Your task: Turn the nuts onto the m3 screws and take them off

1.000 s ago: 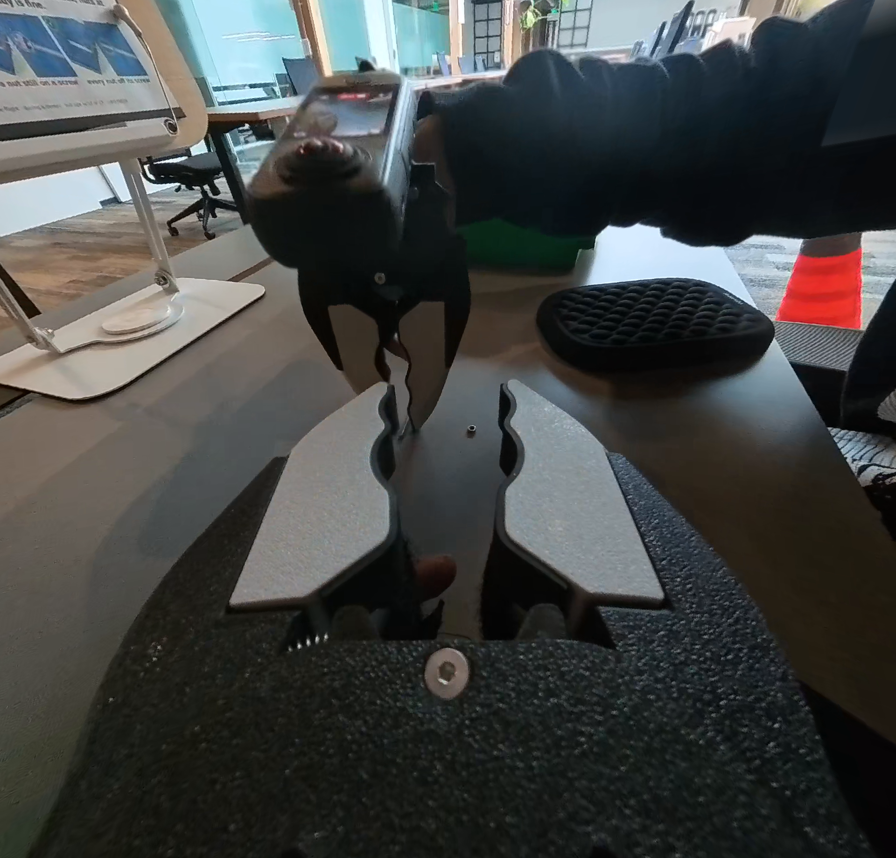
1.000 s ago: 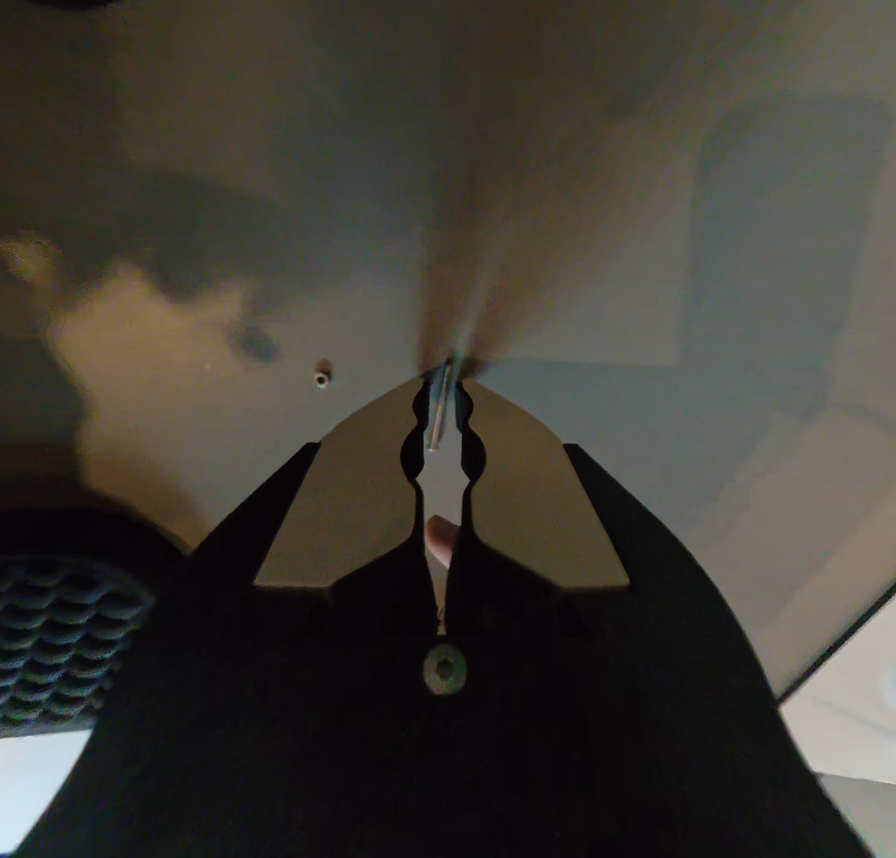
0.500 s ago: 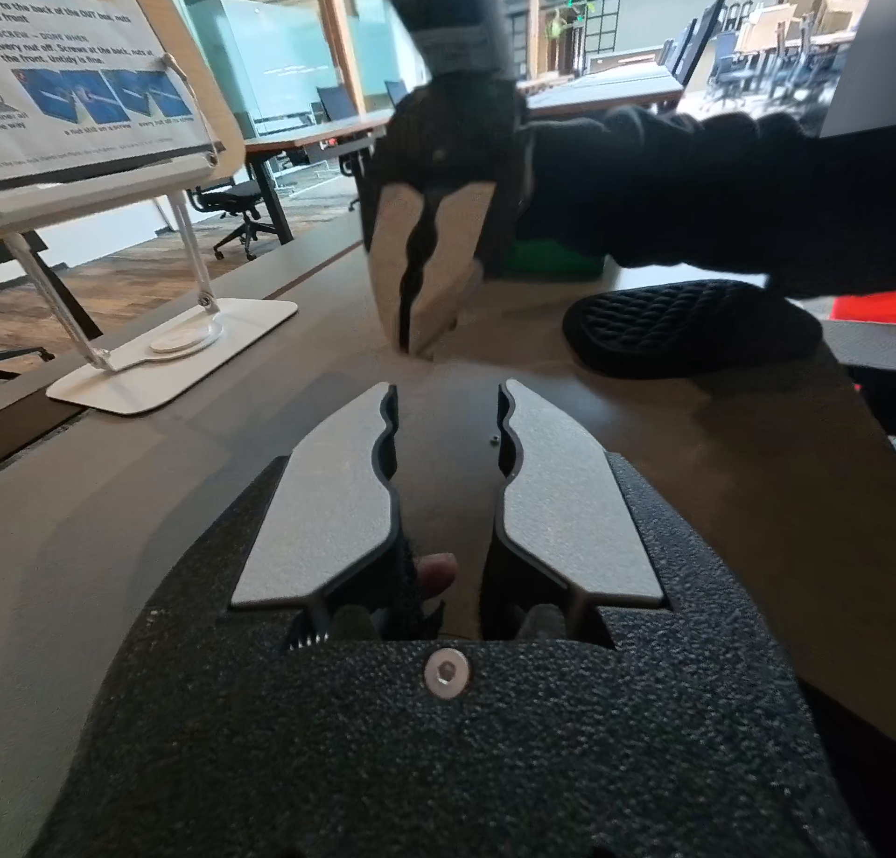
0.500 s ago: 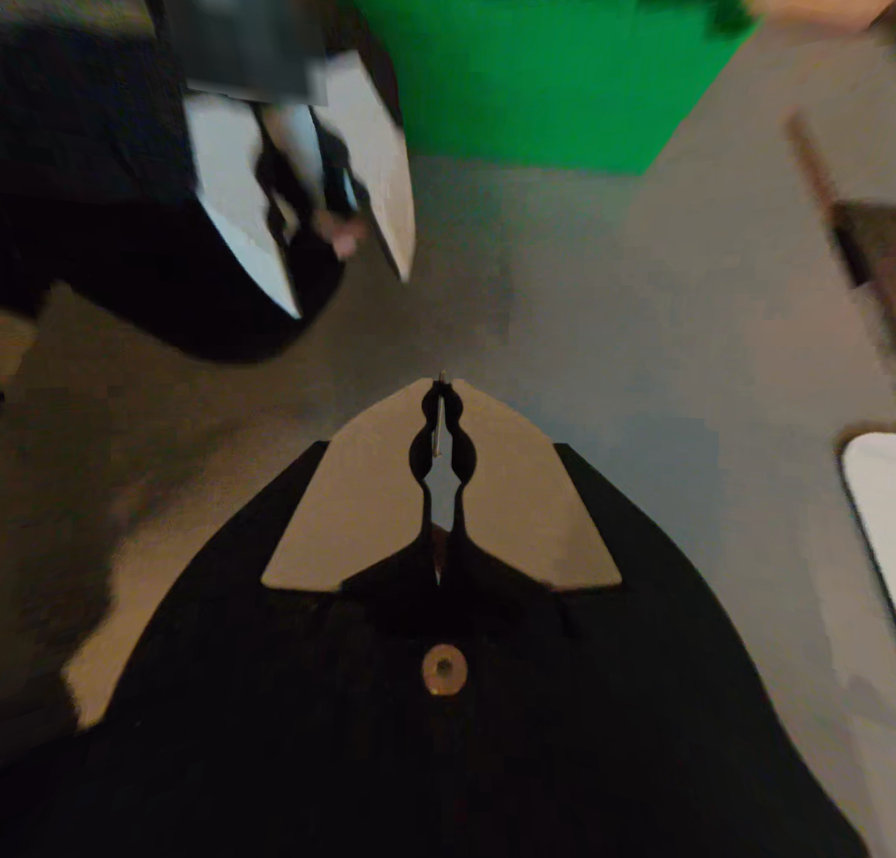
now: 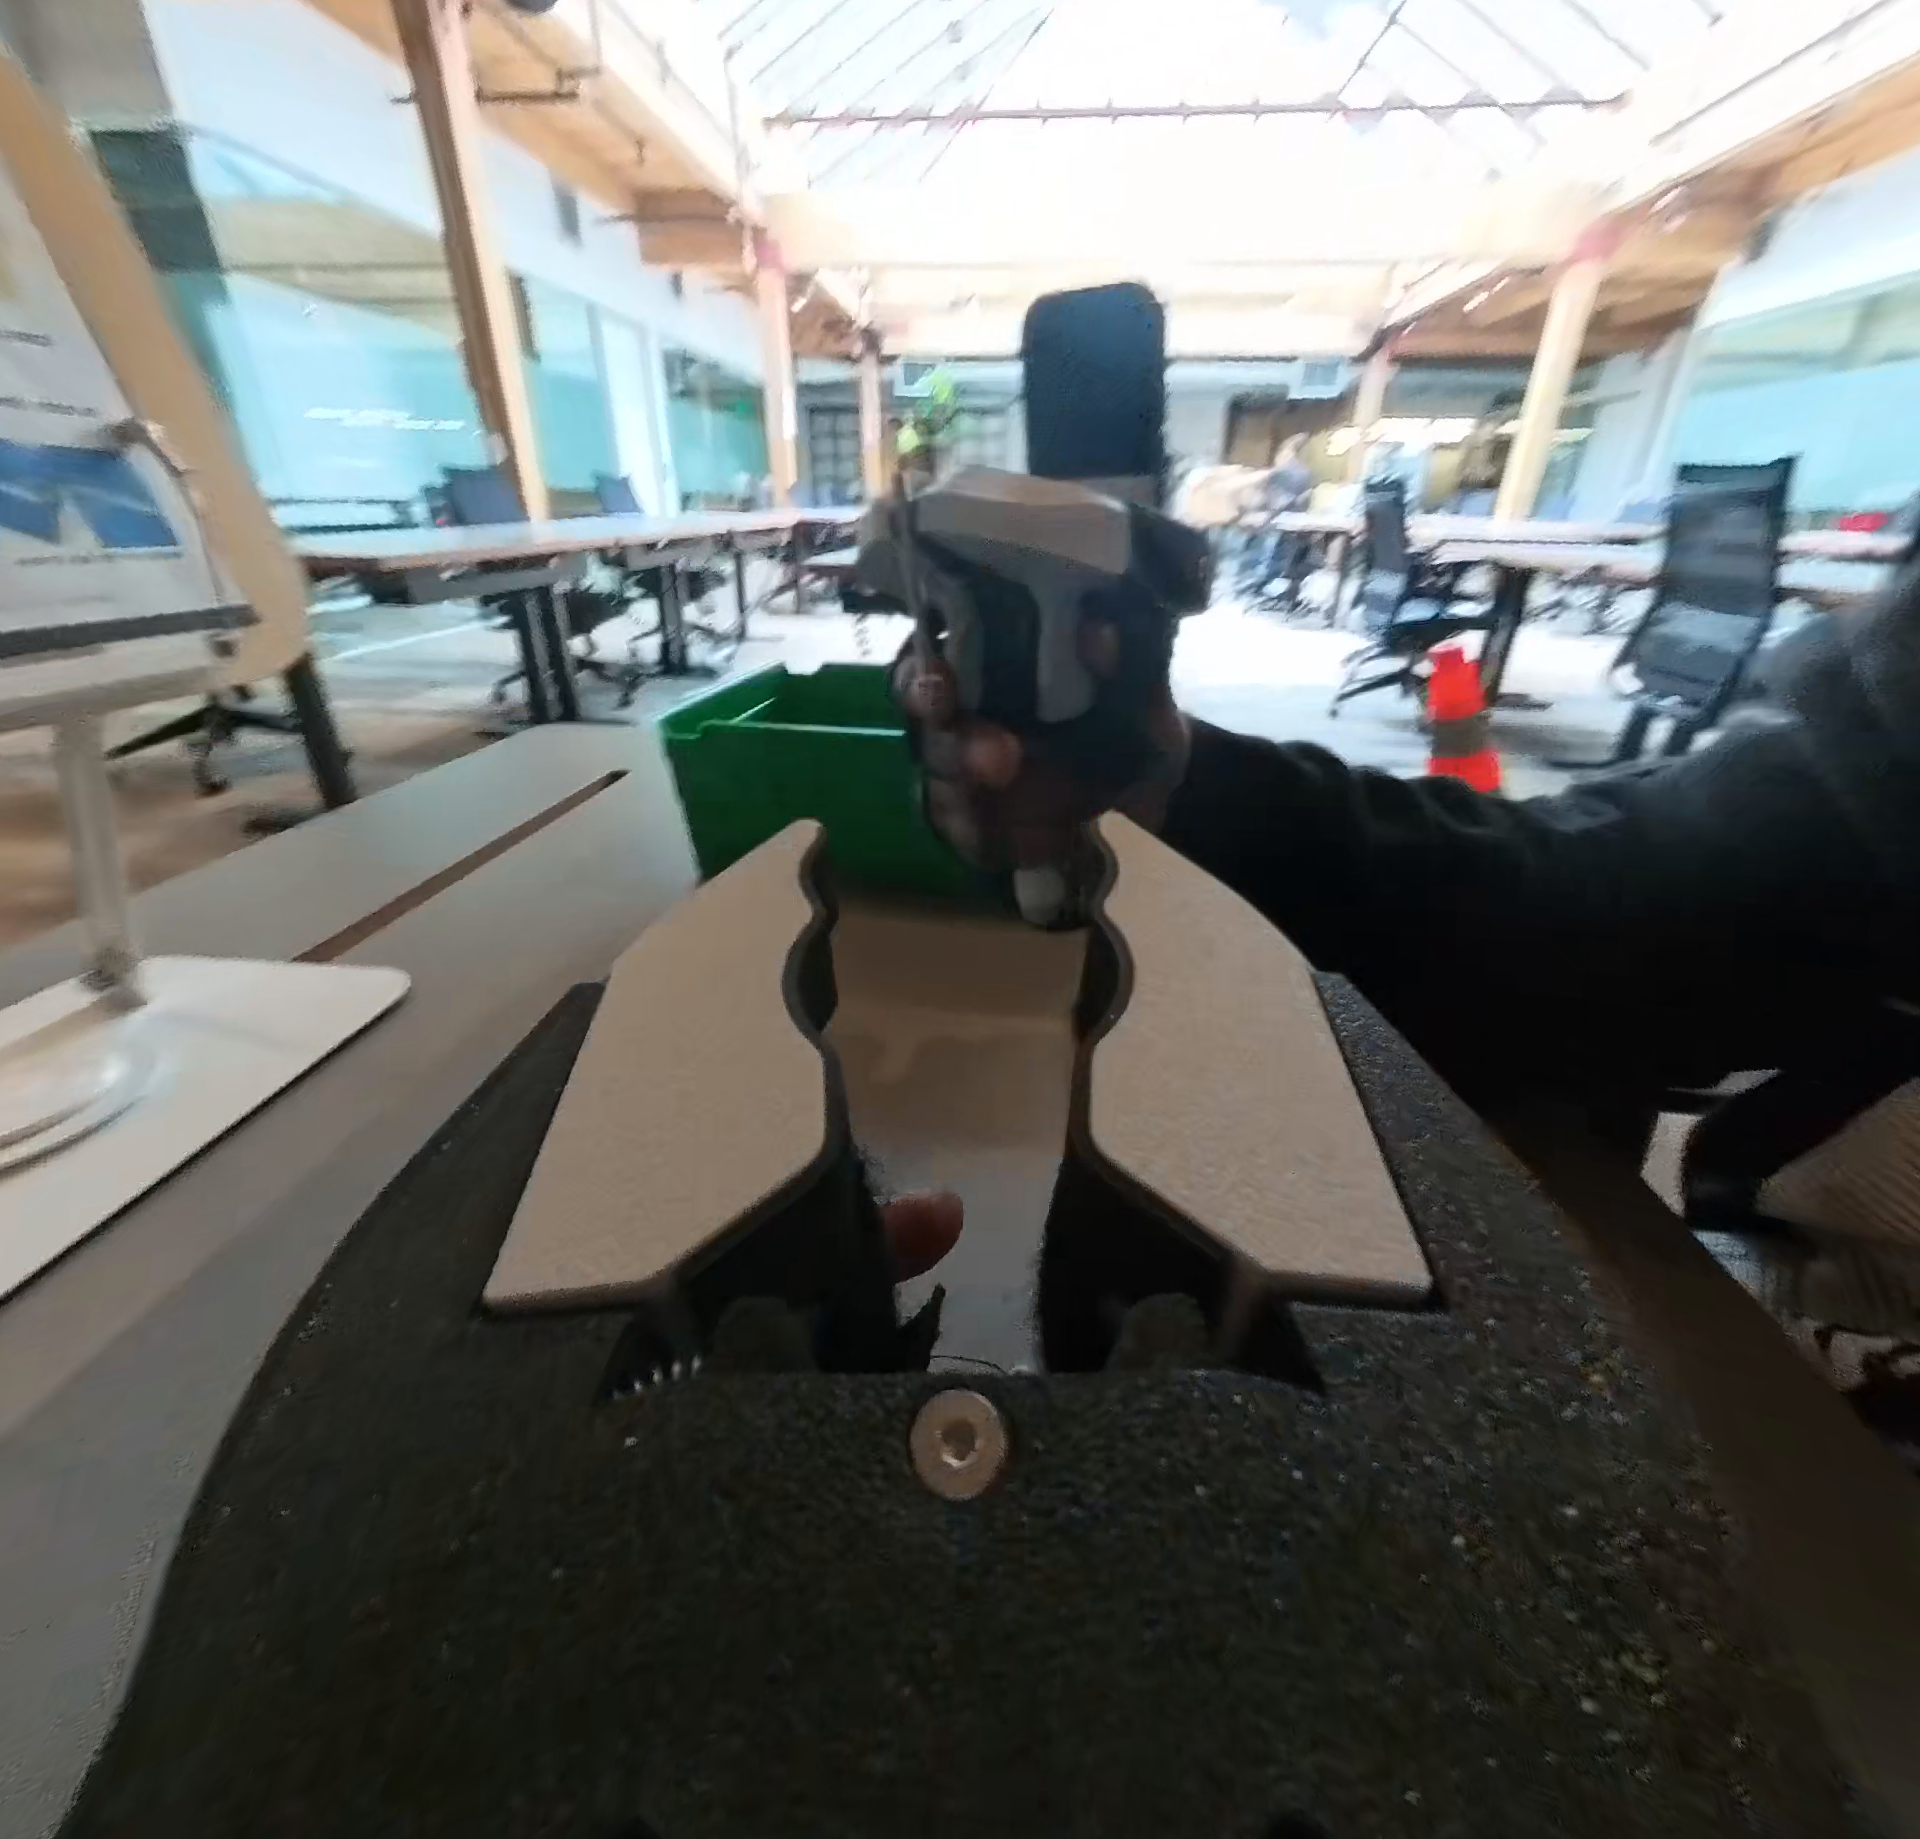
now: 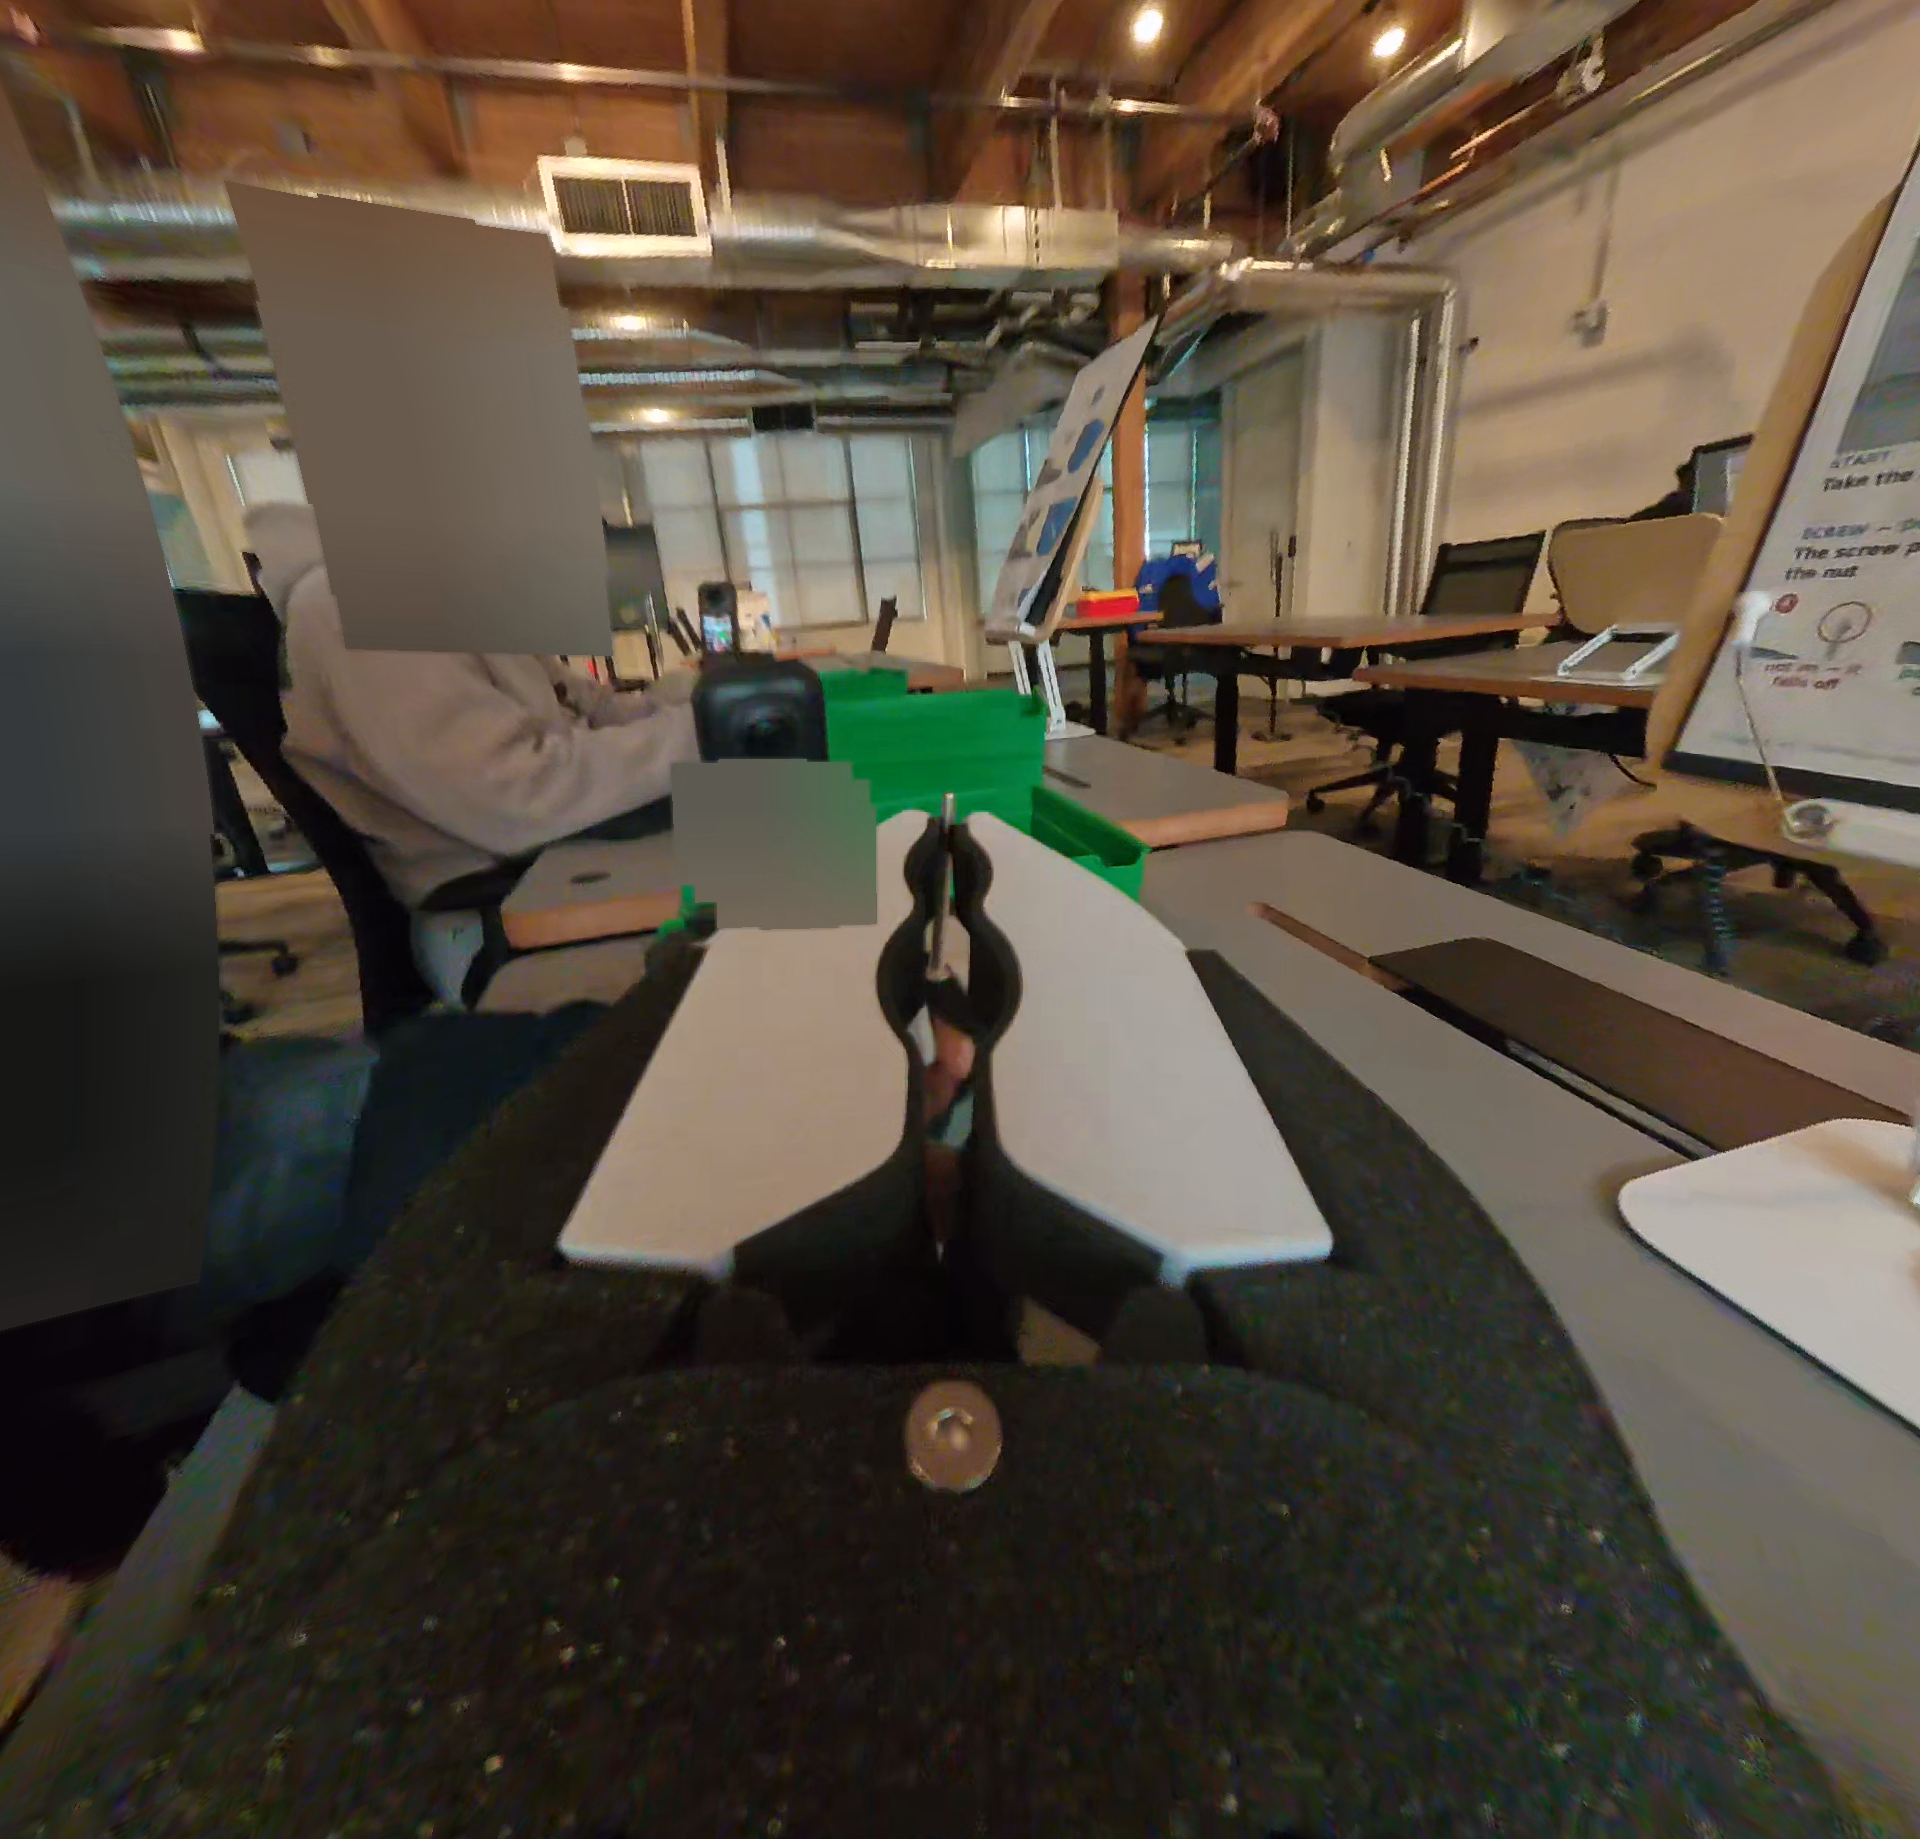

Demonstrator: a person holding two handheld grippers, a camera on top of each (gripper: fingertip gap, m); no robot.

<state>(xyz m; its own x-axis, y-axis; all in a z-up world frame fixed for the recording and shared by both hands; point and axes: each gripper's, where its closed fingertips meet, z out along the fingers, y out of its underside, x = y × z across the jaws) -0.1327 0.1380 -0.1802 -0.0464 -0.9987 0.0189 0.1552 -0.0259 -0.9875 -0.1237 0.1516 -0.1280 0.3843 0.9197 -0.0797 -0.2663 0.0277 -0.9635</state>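
Holding: right tool [image 6: 948,833] is clamped shut on a thin metal screw [image 6: 941,916], the shaft lying along the slot between the pads with its tip poking out past them
Left tool: left tool [image 5: 958,890] stands wide open with nothing between its pads, raised off the counter [image 5: 343,885]
Line-up: in the left view the right tool [image 5: 914,584] sits ahead, tipped upward, screw [image 5: 918,594] showing as a faint sliver against the room
Nut: not visible in either view, so I cannot say where it lies
Backdrop: green bin [image 5: 790,771] just behind the raised tool, white stand [image 5: 104,1041] off to the left on the counter
Step, as I read it: screw is picked, nut still to be fetched
Risk one: such a thin shaft could pivot or slide in the grip once a nut is pushed on
Risk two: the left tool has to grip a tiny nut squarely; a skewed hold would cross the thread
Risk three: a dropped nut could roll away on that smooth counter
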